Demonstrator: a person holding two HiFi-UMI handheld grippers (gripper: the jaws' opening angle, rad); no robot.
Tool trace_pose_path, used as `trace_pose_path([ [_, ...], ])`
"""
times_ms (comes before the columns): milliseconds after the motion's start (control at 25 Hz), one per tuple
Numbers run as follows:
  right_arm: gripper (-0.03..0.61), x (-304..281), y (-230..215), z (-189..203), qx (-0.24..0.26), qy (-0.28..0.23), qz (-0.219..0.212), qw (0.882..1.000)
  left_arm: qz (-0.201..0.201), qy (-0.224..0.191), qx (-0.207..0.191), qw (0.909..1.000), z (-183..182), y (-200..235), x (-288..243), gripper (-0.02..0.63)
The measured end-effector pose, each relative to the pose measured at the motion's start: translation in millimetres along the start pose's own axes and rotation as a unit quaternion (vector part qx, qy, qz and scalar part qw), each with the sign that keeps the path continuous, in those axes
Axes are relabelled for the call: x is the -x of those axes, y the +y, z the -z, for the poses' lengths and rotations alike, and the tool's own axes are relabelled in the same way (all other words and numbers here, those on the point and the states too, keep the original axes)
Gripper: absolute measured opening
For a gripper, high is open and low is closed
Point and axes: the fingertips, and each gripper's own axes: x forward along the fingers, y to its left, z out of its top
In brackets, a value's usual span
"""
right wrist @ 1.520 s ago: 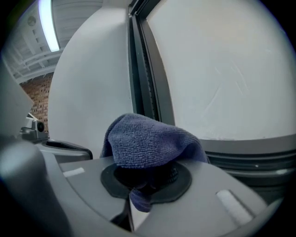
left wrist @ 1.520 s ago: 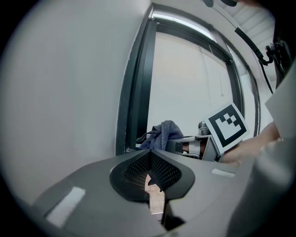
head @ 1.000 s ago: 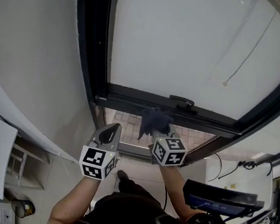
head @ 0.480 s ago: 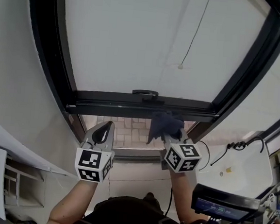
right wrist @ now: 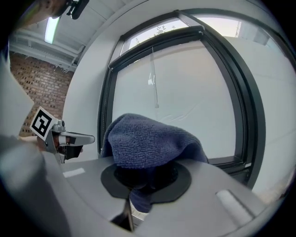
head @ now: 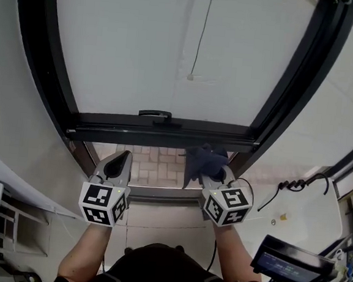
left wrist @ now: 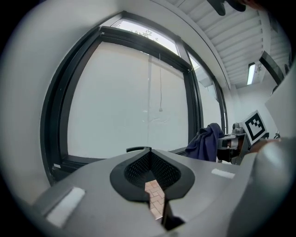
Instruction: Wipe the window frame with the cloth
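Nearest us, the left gripper, grey w/ a black-and-white marker cube (head: pixel 120 160), has its jaws pressed together on nothing; only brick paving shows thru the slit betw. them. The right gripper (head: pixel 214 172) is clenched on the dark blue terry cloth (head: pixel 204 160), which bunches up over its jaw tips.

The cloth sits just under the bottom rail of the black metal window frame (head: pixel 159 133), twd the rail's right end, near the corner w/ the right upright. We can't tell whether it touches the rail; from the right gripper view it looks just short.

Progress, as we judge it: approx. the start of a pass. The frame shows no streaks or damp marks, so we can't say which parts are done. Bottom rail, both uprights and top all look left to do.

Containers: no bucket, tub or the like shows anywhere near the job.

Further out, a black handle (head: pixel 155 113) sits on the rail, then the white pane w/ a thin pull cord (head: pixel 202 35) hanging down.
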Motion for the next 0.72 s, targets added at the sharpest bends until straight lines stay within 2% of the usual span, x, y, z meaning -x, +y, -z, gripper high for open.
trace_pose_path([
  [160, 0.048, 10.8, -11.7, 3.7, -0.009, 0.003, -0.007, 1.0, -0.004, -0.009, -0.011, 0.9999, -7.3, -21.4, -2.0, -0.006],
  [400, 0.048, 10.9, -14.8, 8.0, -0.018, -0.011, -0.024, 0.999, -0.003, -0.018, -0.036, 0.9992, -13.8, -28.7, -0.2, -0.006],
  [520, 0.048, 14.7, -19.0, 11.5, -0.021, -0.006, -0.023, 1.0, -0.006, -0.016, -0.03, 0.9994, -10.9, -32.5, -2.1, -0.006],
  [720, 0.047, 13.6, -19.3, 14.5, -0.025, -0.004, -0.018, 1.0, 0.02, -0.016, -0.04, 0.9989, -7.0, -43.1, -4.1, -0.006],
])
